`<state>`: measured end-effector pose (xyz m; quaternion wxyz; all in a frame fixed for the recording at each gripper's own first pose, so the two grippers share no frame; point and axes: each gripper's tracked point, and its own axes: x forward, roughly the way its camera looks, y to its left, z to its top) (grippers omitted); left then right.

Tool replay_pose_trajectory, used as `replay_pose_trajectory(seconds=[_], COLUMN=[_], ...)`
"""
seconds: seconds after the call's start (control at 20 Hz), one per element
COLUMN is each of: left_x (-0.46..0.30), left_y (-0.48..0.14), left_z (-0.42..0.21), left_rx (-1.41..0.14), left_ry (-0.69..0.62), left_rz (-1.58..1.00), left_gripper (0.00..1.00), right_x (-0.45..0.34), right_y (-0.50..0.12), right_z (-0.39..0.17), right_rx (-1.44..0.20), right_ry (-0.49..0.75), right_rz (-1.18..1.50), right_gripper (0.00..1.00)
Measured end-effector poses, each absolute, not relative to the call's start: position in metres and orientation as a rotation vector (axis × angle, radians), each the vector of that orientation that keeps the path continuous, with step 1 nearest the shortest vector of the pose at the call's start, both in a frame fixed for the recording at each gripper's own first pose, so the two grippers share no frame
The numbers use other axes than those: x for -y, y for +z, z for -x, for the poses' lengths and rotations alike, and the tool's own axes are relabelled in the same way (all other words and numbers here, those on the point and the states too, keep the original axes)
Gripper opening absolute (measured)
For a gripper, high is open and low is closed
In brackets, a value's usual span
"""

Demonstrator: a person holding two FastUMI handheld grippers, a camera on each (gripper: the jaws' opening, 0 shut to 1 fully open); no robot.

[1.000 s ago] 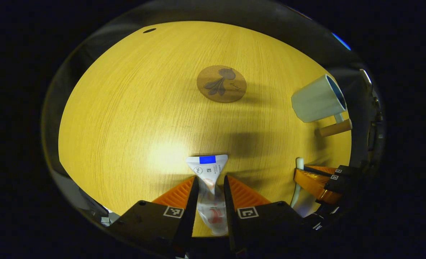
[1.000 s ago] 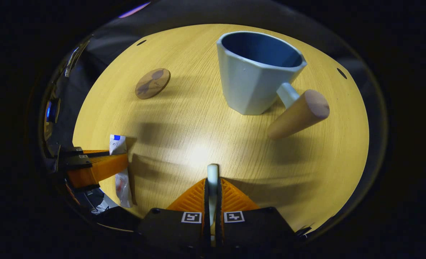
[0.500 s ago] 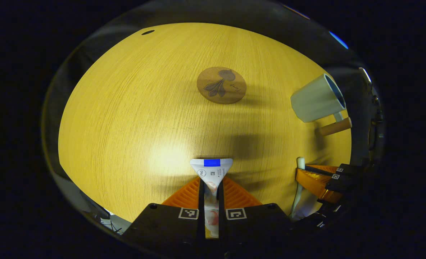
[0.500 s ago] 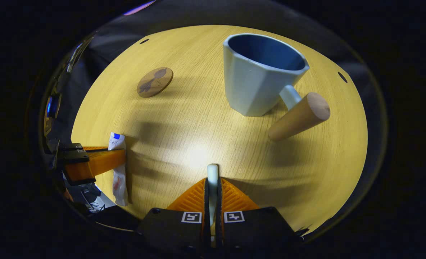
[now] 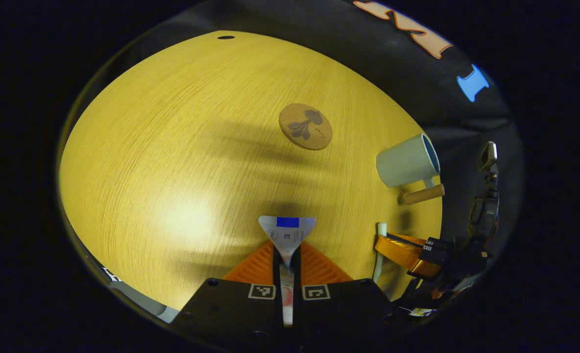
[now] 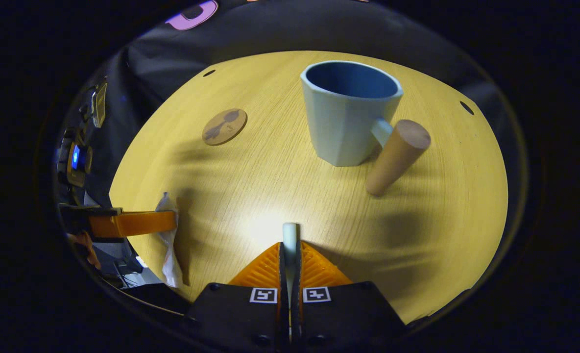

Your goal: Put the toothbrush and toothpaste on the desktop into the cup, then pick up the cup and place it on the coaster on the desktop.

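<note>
Both grippers have risen; coaster (image 5: pixel 305 126) sits left of cup (image 6: pixel 347 113)

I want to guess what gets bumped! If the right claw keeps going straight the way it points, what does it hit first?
Probably the bare table. The right claw, shut on the toothbrush, aims slightly left of the cup. Depth is hard to judge, so it might clip the cup.

A recording booth: black cloth wall (image 5: pixel 407 63) behind a round wooden desktop (image 5: pixel 172 147), with mounted equipment (image 6: pixel 77 157) alongside.
</note>
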<state>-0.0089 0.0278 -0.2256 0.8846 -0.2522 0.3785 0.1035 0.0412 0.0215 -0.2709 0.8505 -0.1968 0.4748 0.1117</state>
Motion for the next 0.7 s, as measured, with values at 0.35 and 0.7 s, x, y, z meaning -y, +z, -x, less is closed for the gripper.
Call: replay_pose_trajectory(seconds=[0.35, 0.7], left_x=[-0.033, -0.012], left_y=[-0.181, -0.096], left_z=[0.005, -0.033], left_rx=[-0.632, -0.385], left_ry=[0.176, 0.040], left_rz=[0.428, 0.339], left_gripper=[0.03, 0.03], right_x=[-0.038, -0.070], right_y=[-0.194, -0.084], right_z=[-0.025, -0.047], right_rx=[-0.708, -0.430], right_ry=[0.337, 0.379], right_rz=[0.252, 0.014], right_gripper=[0.05, 0.04])
